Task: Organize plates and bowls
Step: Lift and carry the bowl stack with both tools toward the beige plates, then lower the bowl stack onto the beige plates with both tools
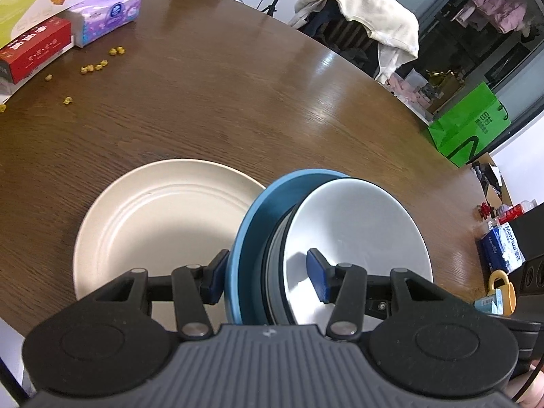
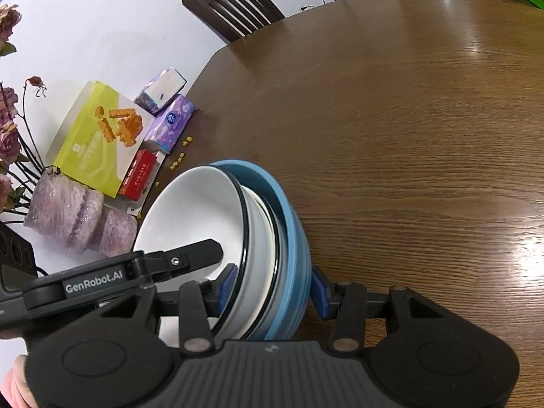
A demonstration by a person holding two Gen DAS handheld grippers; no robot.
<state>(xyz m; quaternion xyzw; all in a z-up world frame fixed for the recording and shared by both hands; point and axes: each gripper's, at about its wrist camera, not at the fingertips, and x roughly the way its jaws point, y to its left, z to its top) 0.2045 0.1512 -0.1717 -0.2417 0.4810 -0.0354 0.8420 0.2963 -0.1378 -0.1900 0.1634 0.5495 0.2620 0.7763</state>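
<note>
Between the blue pads of the left hand-held gripper point(image 1: 268, 277), the rim of a nested stack is clamped: a white bowl point(image 1: 357, 238) sits inside a blue bowl point(image 1: 258, 210), one pad outside the blue wall and one on the white inner face. The right hand-held gripper point(image 2: 273, 284) is clamped on the opposite rim the same way, so the stack hangs between the two, tilted, above the brown bench point(image 1: 238, 102). At least one more white dish seems sandwiched between them in the right wrist view. Just left of the stack lies a cream plate point(image 1: 153, 217), flat on the bench. The stack is probably stiff, glazed, fairly heavy and breakable, and the nested pieces could slide on each other, so opposite rim holds look sensible. Both grippers pitch steeply downward. Far left are tissue packs point(image 1: 108, 17) and scattered yellow crumbs point(image 1: 95, 66).
</note>
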